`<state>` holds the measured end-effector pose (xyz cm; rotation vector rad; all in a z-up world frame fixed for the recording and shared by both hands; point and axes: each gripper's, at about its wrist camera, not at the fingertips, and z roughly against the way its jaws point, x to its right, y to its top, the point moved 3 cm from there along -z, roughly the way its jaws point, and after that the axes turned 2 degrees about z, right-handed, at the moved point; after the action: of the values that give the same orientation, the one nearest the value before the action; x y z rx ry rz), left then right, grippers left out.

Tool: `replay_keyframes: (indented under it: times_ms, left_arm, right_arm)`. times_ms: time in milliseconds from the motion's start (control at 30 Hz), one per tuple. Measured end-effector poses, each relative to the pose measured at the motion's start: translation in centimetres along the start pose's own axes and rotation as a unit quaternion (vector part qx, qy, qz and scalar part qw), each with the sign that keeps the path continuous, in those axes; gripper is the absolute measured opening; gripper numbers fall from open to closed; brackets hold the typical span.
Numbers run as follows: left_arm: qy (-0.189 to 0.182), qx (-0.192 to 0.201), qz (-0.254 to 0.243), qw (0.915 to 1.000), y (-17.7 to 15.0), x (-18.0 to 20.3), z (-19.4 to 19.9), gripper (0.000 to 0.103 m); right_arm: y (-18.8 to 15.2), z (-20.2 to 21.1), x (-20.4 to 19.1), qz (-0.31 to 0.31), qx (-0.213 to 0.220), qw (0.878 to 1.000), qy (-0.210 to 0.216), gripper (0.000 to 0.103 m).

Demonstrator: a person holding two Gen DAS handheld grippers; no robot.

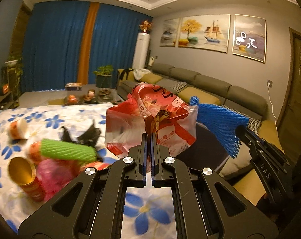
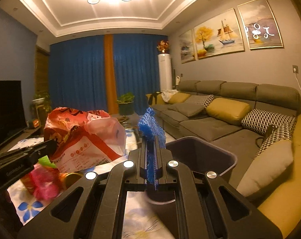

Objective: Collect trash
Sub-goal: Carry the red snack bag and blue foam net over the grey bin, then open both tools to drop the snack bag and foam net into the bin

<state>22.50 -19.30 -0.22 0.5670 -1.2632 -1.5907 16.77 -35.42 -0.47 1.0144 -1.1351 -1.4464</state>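
Observation:
My left gripper (image 1: 149, 134) is shut on a crumpled red and white plastic bag (image 1: 150, 119), held up above the table; the bag also shows in the right wrist view (image 2: 84, 137). My right gripper (image 2: 150, 137) is shut on a blue foam fruit net (image 2: 151, 131), which also shows in the left wrist view (image 1: 220, 125), held above a dark trash bin (image 2: 200, 155). On the floral tablecloth (image 1: 50, 119) lie a green foam net (image 1: 68, 149), a pink net (image 1: 52, 175), a gold-lined can (image 1: 24, 173), a black wrapper (image 1: 86, 135) and an orange and white cup (image 1: 17, 129).
The trash bin (image 1: 202, 149) stands just right of the table. A grey sofa (image 2: 220, 123) with yellow and patterned cushions runs along the right wall. A coffee table with ornaments (image 1: 86, 97) and a potted plant (image 1: 103, 77) stand beyond the table. A TV (image 2: 4, 107) is at left.

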Motion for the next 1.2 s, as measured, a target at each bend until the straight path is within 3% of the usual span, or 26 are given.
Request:
replay_keyframes:
  times_ms: [567,967,1200]
  left_arm:
    - [-0.036,-0.041,-0.02,0.9983,-0.7,4.9,-9.7,0.002]
    - [-0.05,-0.066,-0.026,0.9962,-1.7,5.5,-12.4,0.003]
    - [-0.078,-0.077,-0.028,0.9936,-2.1,5.5,-13.0,0.003]
  right_arm:
    - [-1.6,-4.8,3.8,-0.017,-0.024,0.999,-0.019,0.006]
    - [-2.4,-6.7,4.9,-0.029,-0.047,0.998,-0.028,0.006]
    - [-2.5,-7.5,5.9,-0.038,-0.052,0.998,-0.028,0.008]
